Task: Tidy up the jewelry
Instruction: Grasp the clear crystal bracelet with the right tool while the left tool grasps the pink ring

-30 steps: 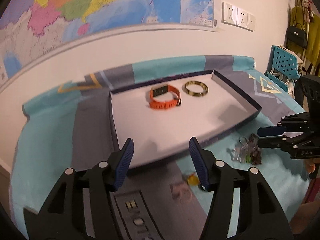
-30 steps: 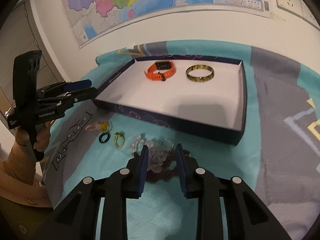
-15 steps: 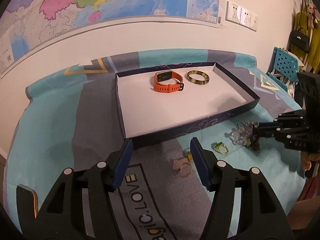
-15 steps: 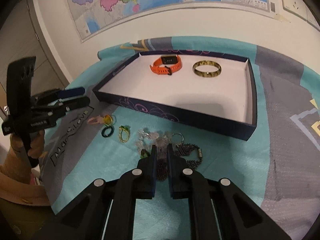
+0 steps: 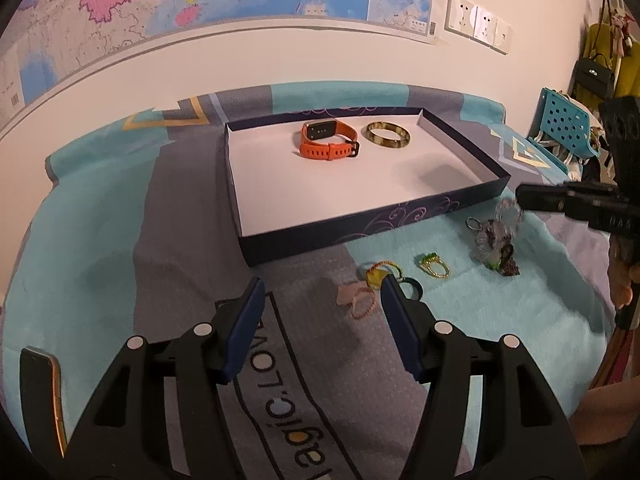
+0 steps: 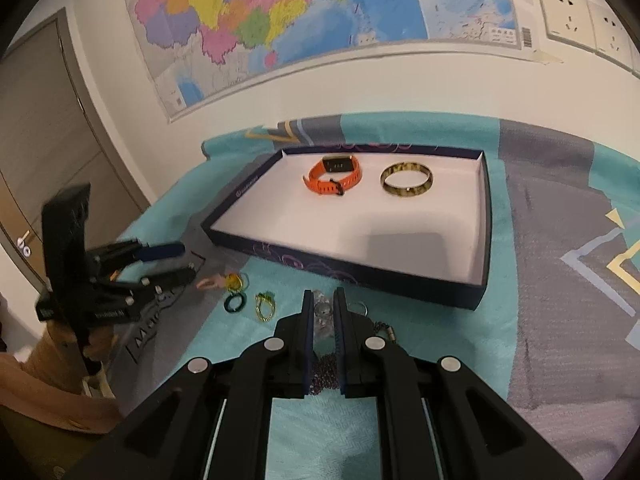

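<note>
A dark blue tray (image 5: 400, 216) (image 6: 360, 276) with a white floor holds an orange watch (image 5: 329, 145) (image 6: 334, 175) and a gold bangle (image 5: 388, 140) (image 6: 406, 179). On the cloth in front lie a clear bead bracelet with a dark chain (image 5: 496, 240) (image 6: 322, 316), a green-gold ring (image 5: 433, 266) (image 6: 265, 306), a dark green ring (image 6: 233, 303), a yellow ring (image 5: 378, 276) and a pink band (image 5: 358, 300). My right gripper (image 6: 323, 300) (image 5: 520, 200) is shut on the bead bracelet, lifting it. My left gripper (image 5: 322, 300) (image 6: 180, 260) is open and empty, left of the rings.
A teal and grey cloth (image 5: 100, 240) covers the table. A wall with a map (image 6: 280, 20) stands behind. A teal chair (image 5: 568, 124) stands at far right. A phone (image 5: 40, 384) lies at the near left edge.
My right gripper closed on the bead bracelet and started lifting it. My left gripper pulled back from the tray toward the table's near side, still open.
</note>
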